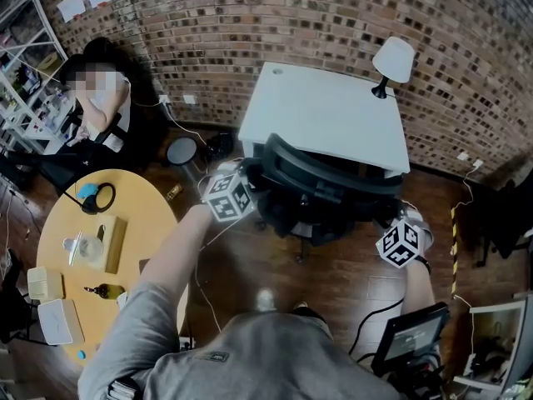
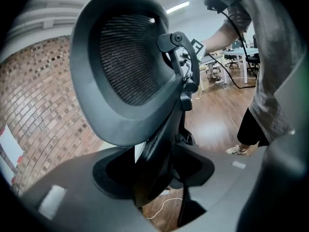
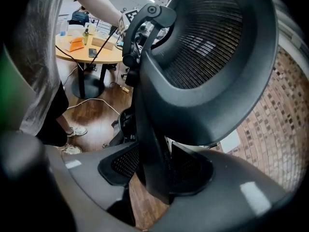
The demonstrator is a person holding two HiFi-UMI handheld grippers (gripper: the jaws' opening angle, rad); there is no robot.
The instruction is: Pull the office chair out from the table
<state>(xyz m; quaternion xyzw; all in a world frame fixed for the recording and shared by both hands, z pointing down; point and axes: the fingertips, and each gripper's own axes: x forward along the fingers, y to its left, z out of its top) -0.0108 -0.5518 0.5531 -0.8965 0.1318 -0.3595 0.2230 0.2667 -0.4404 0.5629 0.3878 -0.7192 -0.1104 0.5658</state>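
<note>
The black office chair stands at the front edge of the white table, its seat part under the top. My left gripper is at the left end of the chair's backrest rim, my right gripper at the right end. In the left gripper view the grey backrest rim fills the bottom, with the mesh headrest above. The right gripper view shows the rim and headrest from the other side. Each gripper appears closed on the rim; the pads themselves are hidden.
A white lamp stands on the table's far right corner. A round wooden table with small items is at the left, a seated person beyond it. Cables lie on the wood floor; a curved brick wall is behind.
</note>
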